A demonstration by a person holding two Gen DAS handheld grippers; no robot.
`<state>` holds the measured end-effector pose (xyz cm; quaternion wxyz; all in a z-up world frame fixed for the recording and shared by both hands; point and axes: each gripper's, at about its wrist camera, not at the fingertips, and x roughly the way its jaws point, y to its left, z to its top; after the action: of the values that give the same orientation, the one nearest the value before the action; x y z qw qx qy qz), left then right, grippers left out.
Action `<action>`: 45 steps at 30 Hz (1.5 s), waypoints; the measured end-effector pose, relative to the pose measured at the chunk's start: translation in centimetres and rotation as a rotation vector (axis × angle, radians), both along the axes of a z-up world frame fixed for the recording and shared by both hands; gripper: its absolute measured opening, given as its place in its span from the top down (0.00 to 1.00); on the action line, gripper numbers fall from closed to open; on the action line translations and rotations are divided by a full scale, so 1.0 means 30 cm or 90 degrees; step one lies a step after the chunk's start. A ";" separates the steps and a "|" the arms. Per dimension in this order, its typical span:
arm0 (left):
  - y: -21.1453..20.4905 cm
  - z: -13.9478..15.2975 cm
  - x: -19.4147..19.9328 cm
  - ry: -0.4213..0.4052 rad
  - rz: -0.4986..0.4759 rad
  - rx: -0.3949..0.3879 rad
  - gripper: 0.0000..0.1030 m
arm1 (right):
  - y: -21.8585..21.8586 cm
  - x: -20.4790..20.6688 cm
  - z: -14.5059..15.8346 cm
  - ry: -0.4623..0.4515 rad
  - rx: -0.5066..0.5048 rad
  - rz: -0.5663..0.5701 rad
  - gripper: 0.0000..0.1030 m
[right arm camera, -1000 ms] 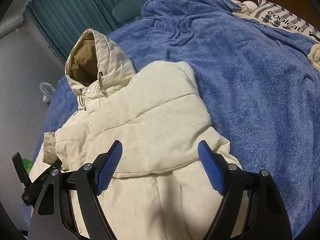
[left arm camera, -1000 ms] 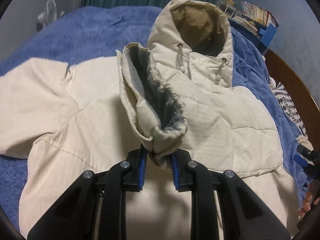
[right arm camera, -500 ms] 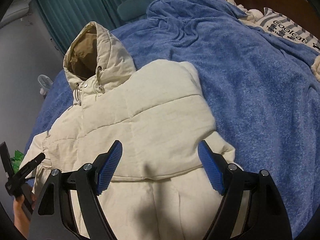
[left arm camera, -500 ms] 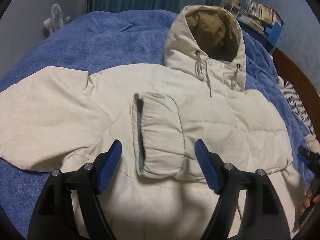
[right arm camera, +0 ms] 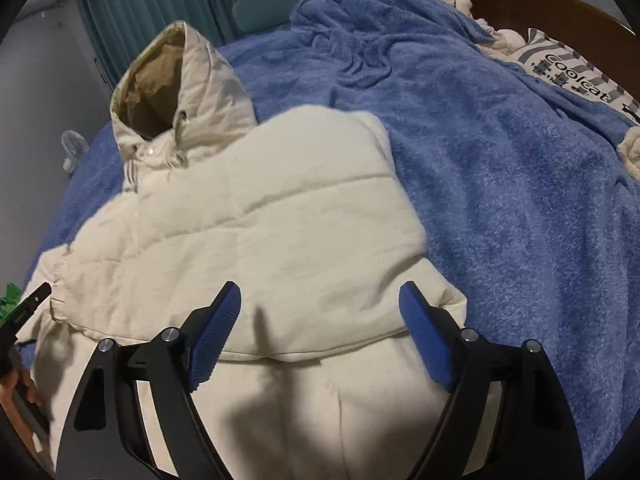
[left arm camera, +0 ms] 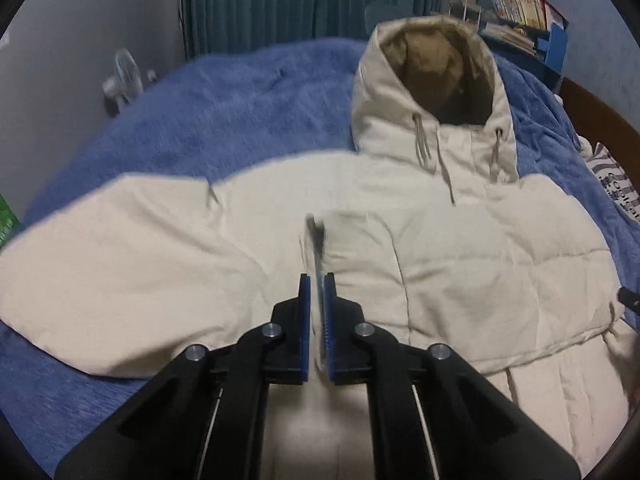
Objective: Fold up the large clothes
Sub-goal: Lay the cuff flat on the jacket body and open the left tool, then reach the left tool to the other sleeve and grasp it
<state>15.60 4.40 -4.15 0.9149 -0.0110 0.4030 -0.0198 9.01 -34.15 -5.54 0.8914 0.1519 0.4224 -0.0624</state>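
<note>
A cream hooded puffer jacket (left arm camera: pixel 460 248) lies front up on a blue blanket, hood (left arm camera: pixel 436 76) at the far end. Its right sleeve is folded across the chest, its cuff (left arm camera: pixel 352 248) near the middle; the other sleeve (left arm camera: pixel 120 256) spreads out to the left. My left gripper (left arm camera: pixel 317 316) has its blue pads nearly together, with the cuff's edge blurred between them. In the right wrist view the jacket (right arm camera: pixel 280 240) fills the centre and my right gripper (right arm camera: pixel 320 332) hovers open and empty over the folded sleeve's lower edge.
The blue blanket (right arm camera: pixel 500 160) covers the bed. A striped pillow (right arm camera: pixel 576 76) lies by the wooden bed frame at the right. A small fan (left arm camera: pixel 124 76) stands by the left wall, teal curtains (left arm camera: pixel 304 0) behind, a shelf of books (left arm camera: pixel 520 4) at the far right.
One second ago my left gripper held the cuff lifted. Half a second ago it was open, the cuff lying flat on the chest. Now its pads have closed at the cuff's edge. The right gripper stayed open.
</note>
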 end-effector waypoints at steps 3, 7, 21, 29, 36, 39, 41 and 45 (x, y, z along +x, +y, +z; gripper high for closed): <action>-0.006 -0.010 0.003 0.010 0.002 0.005 0.96 | 0.010 0.018 -0.052 0.044 -0.022 0.004 0.25; -0.065 0.035 -0.023 -0.018 -0.032 0.015 0.89 | 0.017 0.023 -0.058 0.053 -0.035 0.007 0.23; -0.246 -0.108 -0.035 0.079 -0.128 0.064 0.08 | 0.000 0.026 -0.075 0.079 -0.025 -0.019 0.06; -0.235 -0.088 -0.063 0.056 -0.114 0.056 0.08 | 0.002 0.013 0.003 0.028 -0.027 -0.032 0.06; -0.162 0.016 -0.111 0.026 -0.047 -0.014 0.08 | -0.002 -0.073 0.187 -0.106 0.010 -0.067 0.06; -0.165 0.048 -0.146 -0.003 -0.043 0.029 0.08 | 0.009 -0.106 0.247 -0.156 -0.024 -0.090 0.06; -0.177 0.065 -0.172 -0.021 -0.053 0.084 0.08 | 0.037 -0.110 0.277 -0.170 -0.064 -0.092 0.06; -0.180 0.102 -0.211 -0.033 -0.075 0.116 0.08 | 0.088 -0.092 0.290 -0.159 -0.110 -0.055 0.06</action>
<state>9.27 -0.99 -1.09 0.9195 0.0964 0.3792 -0.0376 6.24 -31.50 3.15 0.9433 0.0993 0.2943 -0.1174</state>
